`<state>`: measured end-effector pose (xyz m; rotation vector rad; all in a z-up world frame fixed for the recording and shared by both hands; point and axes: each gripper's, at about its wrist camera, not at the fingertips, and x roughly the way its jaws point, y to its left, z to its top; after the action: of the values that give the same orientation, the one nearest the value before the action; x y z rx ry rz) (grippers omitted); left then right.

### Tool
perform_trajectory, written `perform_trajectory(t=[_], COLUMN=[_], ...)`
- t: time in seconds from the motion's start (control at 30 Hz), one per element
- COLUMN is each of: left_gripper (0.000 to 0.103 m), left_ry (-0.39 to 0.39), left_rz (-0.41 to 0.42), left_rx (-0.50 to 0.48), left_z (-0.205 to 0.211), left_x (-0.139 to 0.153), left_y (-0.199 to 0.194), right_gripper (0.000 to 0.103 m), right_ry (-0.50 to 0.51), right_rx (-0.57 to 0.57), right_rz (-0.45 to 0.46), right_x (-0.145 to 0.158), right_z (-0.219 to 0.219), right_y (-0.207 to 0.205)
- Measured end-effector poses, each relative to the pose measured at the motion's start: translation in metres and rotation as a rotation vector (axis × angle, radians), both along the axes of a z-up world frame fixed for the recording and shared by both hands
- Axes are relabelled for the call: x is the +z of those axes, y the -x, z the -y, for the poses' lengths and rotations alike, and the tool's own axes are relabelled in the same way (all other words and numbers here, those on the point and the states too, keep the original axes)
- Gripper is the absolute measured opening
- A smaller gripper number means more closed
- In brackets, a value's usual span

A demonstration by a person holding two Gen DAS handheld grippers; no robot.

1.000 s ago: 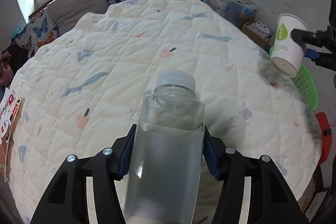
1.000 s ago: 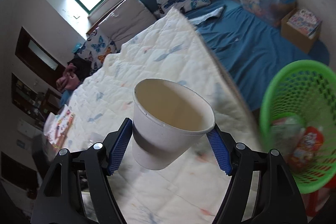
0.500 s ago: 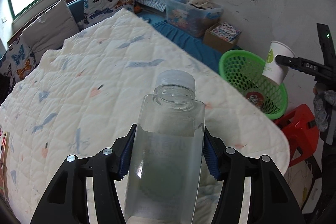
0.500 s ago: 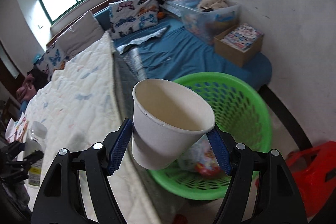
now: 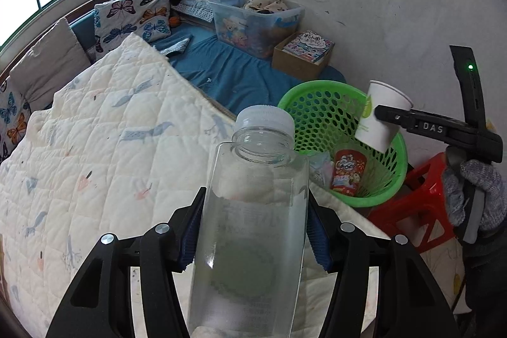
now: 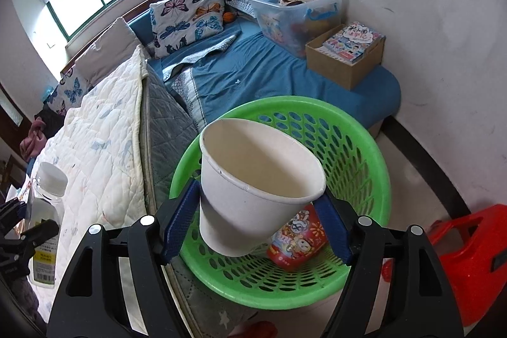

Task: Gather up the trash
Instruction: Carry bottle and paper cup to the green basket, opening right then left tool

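Bedroom setup: quilted white bed cover (image 5: 104, 148) fills the left of the left wrist view, with a green basket (image 6: 377, 167) on the floor just off the mattress edge, lower centre in the right wrist view. A red stool (image 6: 469, 249) sits at the lower right beside it, and a red snack packet (image 6: 296, 238) already lies in the bottom of the basket.

Step in hand looks like dropping the paper cup (image 6: 253, 195) into the basket. From the right wrist view the cup hangs over the basket's opening, tilted with its mouth up toward the camera. To do it well, I'd get it lower and more central before letting go. It's light and could bounce off the rim or tip onto the floor. Open the fingers cleanly so it doesn't stick to one pad.

Right gripper (image 6: 255, 230): blue pads are spread about as wide as the cup's body and pinch it on both sides, nothing else touching.

Left gripper (image 5: 253, 230): fingers part-way closed on a clear plastic bottle (image 5: 250, 227) with a white cap, held upright at centre frame, above the bed edge and short of the basket. It goes in next, I'd guess.
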<state>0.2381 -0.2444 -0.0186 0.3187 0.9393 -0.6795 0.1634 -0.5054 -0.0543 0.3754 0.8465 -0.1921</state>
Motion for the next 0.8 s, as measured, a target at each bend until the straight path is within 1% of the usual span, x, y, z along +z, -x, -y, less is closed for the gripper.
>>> perform_trajectory(t=[0.13, 0.3, 0.5, 0.67, 0.8], left_gripper=[0.056, 0.056, 0.056, 0.056, 0.056], left_ry=[-0.007, -0.017, -0.017, -0.025, -0.043], left_rz=[-0.005, -0.014, -0.037, -0.048, -0.066], left_rx=[-0.016, -0.033, -0.065, -0.093, -0.11], left_z=[0.012, 0.025, 0.05, 0.078, 0.102], left_x=[-0.002, -0.007, -0.012, -0.018, -0.026], left_y=[0.002, 0.001, -0.002, -0.002, -0.005], right_gripper=[0.079, 0.079, 0.079, 0.079, 0.079], right_ry=[-0.022, -0.021, -0.023, 0.004, 0.056], right_rx=[0.009, 0.01, 0.004, -0.01, -0.021], right_rz=[0.007, 0.023, 0.044, 0.044, 0.031], right_x=[-0.002, 0.003, 0.008, 0.01, 0.009], right_z=[0.0, 0.002, 0.009, 0.017, 0.022], right_y=[-0.007, -0.005, 0.01, 0.024, 0.033])
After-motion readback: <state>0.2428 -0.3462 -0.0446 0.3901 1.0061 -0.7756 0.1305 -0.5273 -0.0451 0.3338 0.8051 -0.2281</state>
